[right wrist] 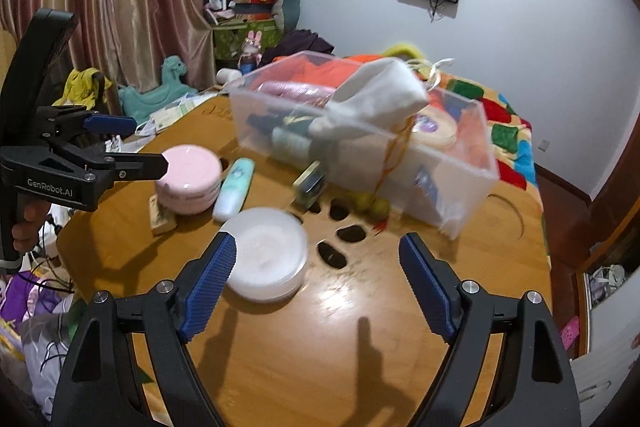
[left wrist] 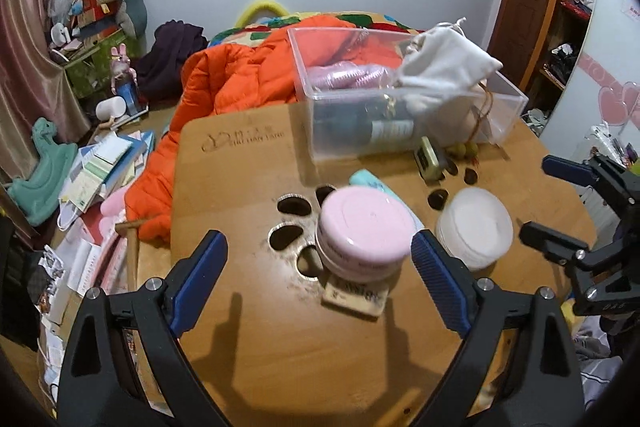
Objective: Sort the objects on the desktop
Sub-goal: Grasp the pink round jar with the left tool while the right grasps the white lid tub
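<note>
A pink round jar (left wrist: 366, 233) stands on the wooden table (left wrist: 248, 339), on a small flat card (left wrist: 356, 297). My left gripper (left wrist: 320, 259) is open, its right pad close beside the jar; it also shows in the right wrist view (right wrist: 132, 143). A white round jar (left wrist: 476, 227) stands to the right; in the right wrist view the white jar (right wrist: 266, 255) lies just ahead of my open right gripper (right wrist: 318, 283), by its left pad. A mint tube (right wrist: 234, 189) lies between the jars. A clear plastic box (left wrist: 404, 95) holds a dark bottle, a white pouch and other items.
A small green-framed block (left wrist: 428, 157) and small green fruits (left wrist: 466, 149) lie by the box. The tabletop has several oval holes (left wrist: 294, 205). An orange quilt (left wrist: 236, 79) and a bed lie behind. Papers and toys litter the floor at left (left wrist: 100, 163).
</note>
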Motion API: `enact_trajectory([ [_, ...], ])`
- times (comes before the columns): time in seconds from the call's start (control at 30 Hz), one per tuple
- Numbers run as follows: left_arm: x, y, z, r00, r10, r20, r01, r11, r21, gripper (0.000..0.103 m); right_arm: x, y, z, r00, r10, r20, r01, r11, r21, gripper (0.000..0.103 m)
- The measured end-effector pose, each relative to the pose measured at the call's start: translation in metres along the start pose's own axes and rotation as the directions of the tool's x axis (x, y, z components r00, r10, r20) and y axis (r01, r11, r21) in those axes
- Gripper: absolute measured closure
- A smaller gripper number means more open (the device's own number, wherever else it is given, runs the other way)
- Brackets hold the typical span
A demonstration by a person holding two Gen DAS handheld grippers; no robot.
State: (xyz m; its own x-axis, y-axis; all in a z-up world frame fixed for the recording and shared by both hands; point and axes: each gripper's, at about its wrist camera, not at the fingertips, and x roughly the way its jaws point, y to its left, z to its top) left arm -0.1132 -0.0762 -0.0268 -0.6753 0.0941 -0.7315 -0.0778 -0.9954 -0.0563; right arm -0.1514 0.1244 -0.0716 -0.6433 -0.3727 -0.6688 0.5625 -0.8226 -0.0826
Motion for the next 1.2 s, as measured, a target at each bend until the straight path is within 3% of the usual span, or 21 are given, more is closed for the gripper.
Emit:
enact_trajectory([
  [0.27, -0.001, 0.002, -0.015, 0.999, -0.042, -0.019, 0.042, 0.999, -0.013, 0.009, 0.016, 0.017, -0.005, 0.998, 0.039, -0.044, -0.039, 0.999, -0.008, 0.022],
  [0.6, 0.008, 0.002, -0.021, 0.996, -0.070, -0.049, 0.069, 0.998, -0.009, 0.009, 0.049, 0.028, -0.007, 0.996, 0.019, -0.085, -0.021, 0.999, -0.028, 0.022],
  [0.77, 0.014, -0.005, -0.018, 0.998, -0.043, -0.038, 0.044, 0.999, 0.026, 0.009, 0.051, 0.029, -0.006, 0.997, 0.014, -0.072, -0.017, 0.999, -0.042, 0.027],
  [0.93, 0.017, -0.011, -0.012, 0.999, -0.025, -0.019, 0.027, 0.998, 0.063, 0.009, 0.052, 0.021, -0.006, 0.993, 0.074, -0.086, -0.075, 0.997, 0.000, 0.041],
  [1.2, 0.027, -0.014, -0.005, 0.999, -0.045, -0.031, 0.047, 0.997, 0.058, 0.009, 0.049, 0.011, -0.008, 0.993, 0.089, -0.083, -0.086, 0.996, 0.031, 0.041],
])
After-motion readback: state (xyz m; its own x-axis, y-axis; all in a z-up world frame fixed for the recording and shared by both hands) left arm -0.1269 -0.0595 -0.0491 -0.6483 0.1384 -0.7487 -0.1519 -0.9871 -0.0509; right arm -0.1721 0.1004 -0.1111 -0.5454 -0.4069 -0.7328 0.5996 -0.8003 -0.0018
